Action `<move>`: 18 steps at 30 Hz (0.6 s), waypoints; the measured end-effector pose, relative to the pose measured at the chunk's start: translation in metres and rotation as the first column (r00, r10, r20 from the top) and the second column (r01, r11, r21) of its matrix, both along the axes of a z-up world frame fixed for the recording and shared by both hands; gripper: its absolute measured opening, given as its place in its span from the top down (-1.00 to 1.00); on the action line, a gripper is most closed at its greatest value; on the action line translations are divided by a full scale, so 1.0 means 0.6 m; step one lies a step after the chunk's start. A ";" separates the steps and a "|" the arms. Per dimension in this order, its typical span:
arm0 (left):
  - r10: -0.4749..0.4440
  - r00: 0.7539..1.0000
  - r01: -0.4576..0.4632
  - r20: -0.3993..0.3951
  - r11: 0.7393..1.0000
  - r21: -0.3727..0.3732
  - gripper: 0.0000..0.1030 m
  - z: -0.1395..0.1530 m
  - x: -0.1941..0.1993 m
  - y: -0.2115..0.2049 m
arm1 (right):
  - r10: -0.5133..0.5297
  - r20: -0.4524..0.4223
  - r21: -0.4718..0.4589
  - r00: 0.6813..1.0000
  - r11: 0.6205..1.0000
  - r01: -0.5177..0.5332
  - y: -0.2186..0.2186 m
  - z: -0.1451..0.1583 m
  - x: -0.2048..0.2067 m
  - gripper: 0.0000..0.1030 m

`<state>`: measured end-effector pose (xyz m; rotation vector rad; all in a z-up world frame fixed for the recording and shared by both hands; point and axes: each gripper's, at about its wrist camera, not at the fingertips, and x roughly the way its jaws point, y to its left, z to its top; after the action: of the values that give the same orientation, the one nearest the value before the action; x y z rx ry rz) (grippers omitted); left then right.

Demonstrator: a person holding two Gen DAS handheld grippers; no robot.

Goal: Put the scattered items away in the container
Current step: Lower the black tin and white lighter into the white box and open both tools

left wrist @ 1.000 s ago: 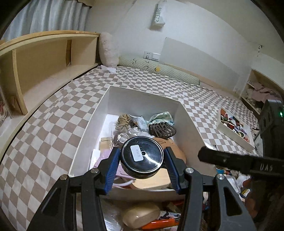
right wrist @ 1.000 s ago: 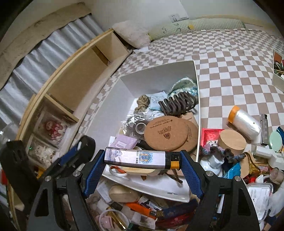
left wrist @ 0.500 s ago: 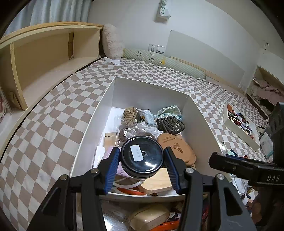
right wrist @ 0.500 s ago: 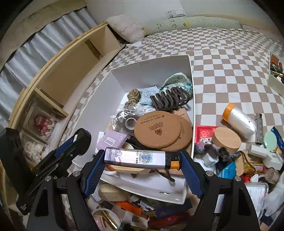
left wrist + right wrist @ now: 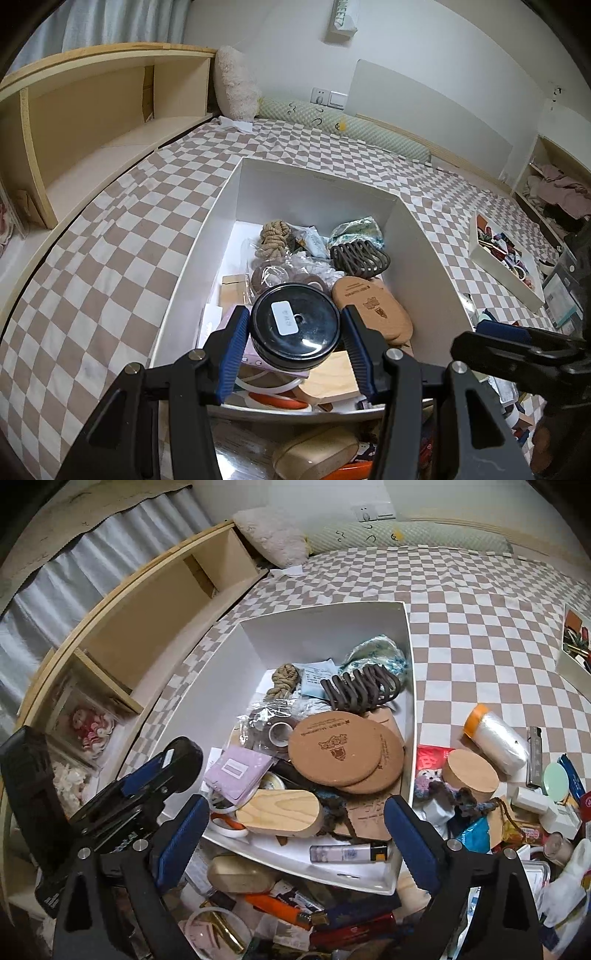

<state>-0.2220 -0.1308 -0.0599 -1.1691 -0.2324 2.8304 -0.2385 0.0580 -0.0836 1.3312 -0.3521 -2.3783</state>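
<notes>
Checkered bedding [image 5: 480, 635] in beige and white carries the scene, with wooden shelving [image 5: 92, 122] along its left edge and a white container [image 5: 207, 266] set on the cloth, already crowded with odds and ends. At left, the left gripper [image 5: 294, 334] pinches a round black tin [image 5: 294, 325] flat-side up, both blue pads pressed against its rim, and holds it over the near end of the container above a lilac pouch [image 5: 236, 771] and a wooden block [image 5: 279, 812]. Further right inside lie cork coasters [image 5: 334, 746] and a dark claw hair clip [image 5: 360, 692]. Right again, the right gripper [image 5: 293, 836] is opening with nothing between its pads — a lighter [image 5: 349, 853] lies just below them on the container's near wall, close to the rim. Beyond the right wall, a roll of plastic film [image 5: 496, 740], a cork-lidded jar [image 5: 469, 775] and other clutter wait on the bedding. The lighter's perch looks the weak point: on that sloping wall it could slide back out among the loose things in front. The tin, if let go from this height onto the uneven pile, may roll or bounce off the block — a lower release would be safer.
</notes>
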 end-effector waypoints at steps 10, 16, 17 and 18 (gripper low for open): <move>0.079 0.997 -0.079 0.018 0.997 0.027 -0.43 -0.001 -0.015 -0.027 | 0.004 0.003 -0.008 1.000 1.000 -0.004 -0.001 0.002 0.002 -0.85; 0.104 0.995 -0.104 -0.002 0.994 0.010 -0.75 0.008 -0.003 -0.031 | 0.006 0.005 -0.016 1.000 1.000 -0.006 0.000 0.001 0.003 -0.85; 0.103 0.995 -0.103 -0.001 0.995 0.006 -0.75 0.009 -0.003 -0.030 | 0.006 0.005 -0.017 1.000 1.000 -0.006 0.001 0.002 0.004 -0.85; 0.102 0.995 -0.102 -0.002 0.995 0.000 -0.75 0.009 -0.002 -0.029 | 0.006 0.004 -0.018 1.000 1.000 -0.006 0.001 0.002 0.004 -0.85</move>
<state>-0.2230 -0.1479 -0.0542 -1.1875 -0.3007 2.9183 -0.2359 0.0588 -0.0822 1.3274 -0.3693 -2.3625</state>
